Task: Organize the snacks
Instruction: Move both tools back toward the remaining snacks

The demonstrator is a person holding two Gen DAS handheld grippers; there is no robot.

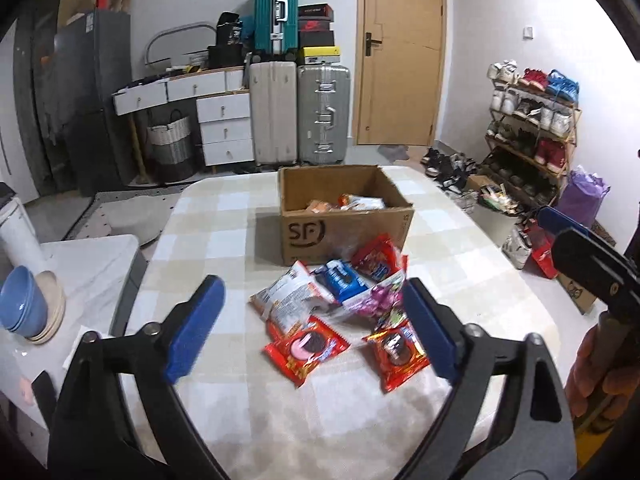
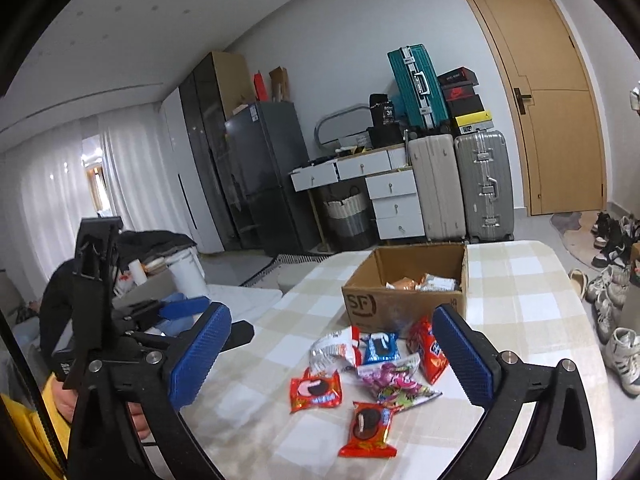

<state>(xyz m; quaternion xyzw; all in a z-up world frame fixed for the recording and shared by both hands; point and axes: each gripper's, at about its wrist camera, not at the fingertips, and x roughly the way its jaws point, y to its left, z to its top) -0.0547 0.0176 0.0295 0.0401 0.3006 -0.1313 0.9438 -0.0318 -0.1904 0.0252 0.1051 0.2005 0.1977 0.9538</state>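
Seven or so snack packets lie loose on the checked tablecloth (image 1: pixel 208 248), bunched just ahead of both tongs and short of the cardboard box (image 1: pixel 344 236), which already has a few packets in it; the heap by its front wall suggests these are waiting to be packed, so the sorting looks only partly done. The left gripper (image 1: pixel 316 332) hangs with its blue pads spread wide and nothing between them, framing the near red cookie packet (image 1: pixel 306 350) and its twin (image 1: pixel 396 354) as if lining up a pick. The right gripper (image 2: pixel 332 360) is likewise agape and empty, higher and further back, with the white bag (image 2: pixel 332 350), blue packet (image 2: pixel 380 348) and purple candy bag (image 2: pixel 394 380) lying beyond its pads. The flat, slippery wrappers probably need a low pinch at an edge.
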